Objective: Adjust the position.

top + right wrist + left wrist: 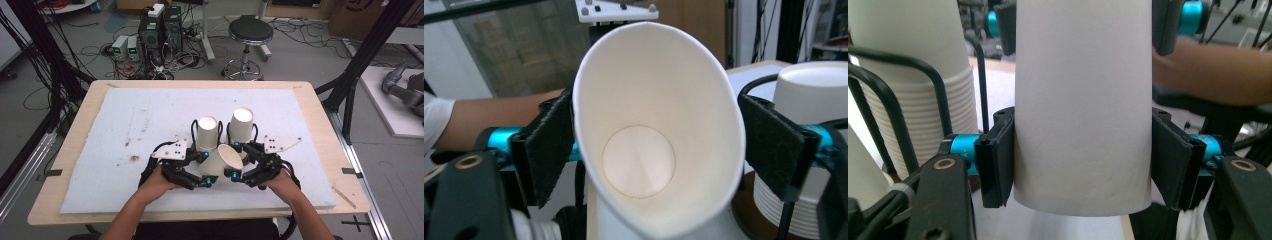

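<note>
A single white paper cup (221,161) is held tilted above the white mat (125,130) that covers the wooden surface (90,97), just in front of two inverted cup stacks. Of these, the left stack (207,132) and the right stack (241,125) are seen standing side by side on the mat, directly behind the tilted cup. The left tongs (206,169) are closed on the cup: in the left gripper view the black pads are pressed against both sides of its wall (1083,110), near one end. The right tongs (237,161) are set about the same cup from the opposite side; in the right gripper view the cup's open mouth (656,130) is faced, squeezed to an oval, with a pad touching its rim on each side, so the cup is gripped by both tongs at once. A hand (160,182) is seen behind the left tongs, nearer than the cup. A black stool (250,32) is seen on the floor far beyond the cup
</note>
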`<state>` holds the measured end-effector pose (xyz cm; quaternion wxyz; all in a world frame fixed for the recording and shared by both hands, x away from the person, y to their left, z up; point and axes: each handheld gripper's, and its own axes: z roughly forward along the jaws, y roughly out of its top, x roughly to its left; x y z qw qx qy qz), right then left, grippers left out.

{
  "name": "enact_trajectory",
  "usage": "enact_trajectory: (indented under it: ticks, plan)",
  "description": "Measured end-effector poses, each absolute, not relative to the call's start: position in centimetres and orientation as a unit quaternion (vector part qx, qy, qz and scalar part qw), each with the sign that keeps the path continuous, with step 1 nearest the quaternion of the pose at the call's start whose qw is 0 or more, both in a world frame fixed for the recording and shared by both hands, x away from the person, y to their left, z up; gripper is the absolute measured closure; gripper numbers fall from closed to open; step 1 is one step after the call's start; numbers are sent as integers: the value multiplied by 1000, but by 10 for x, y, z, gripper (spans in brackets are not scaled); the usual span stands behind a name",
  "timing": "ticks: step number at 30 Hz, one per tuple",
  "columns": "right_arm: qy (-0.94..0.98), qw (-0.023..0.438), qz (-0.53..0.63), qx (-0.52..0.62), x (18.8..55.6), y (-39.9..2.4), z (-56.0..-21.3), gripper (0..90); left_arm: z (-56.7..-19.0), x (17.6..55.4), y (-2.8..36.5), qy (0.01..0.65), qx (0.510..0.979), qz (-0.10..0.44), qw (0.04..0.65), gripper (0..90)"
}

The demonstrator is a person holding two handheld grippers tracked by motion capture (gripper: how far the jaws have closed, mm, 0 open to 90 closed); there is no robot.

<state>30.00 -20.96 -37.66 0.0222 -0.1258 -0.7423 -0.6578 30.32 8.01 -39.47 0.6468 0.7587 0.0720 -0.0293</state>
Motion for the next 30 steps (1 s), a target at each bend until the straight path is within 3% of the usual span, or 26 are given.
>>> enact_trajectory:
  ticks: [11,14,17,24,30]
  plan:
    - [-748,12,-653,-120,299,-206,-378,187,-395,303,80,72,753,-25,654,357]
    - [-750,6,-653,-107,299,-207,-378,314,-396,303,79,69,755,-25,652,358]
    - [-751,7,-652,-102,299,-208,-377,344,-396,302,79,70,756,-21,650,360]
    - [-769,-12,-632,-95,298,-206,-376,361,-394,302,78,92,777,-2,623,269]
    - [-779,-15,-618,-102,299,-208,-372,365,-393,301,79,92,786,8,612,268]
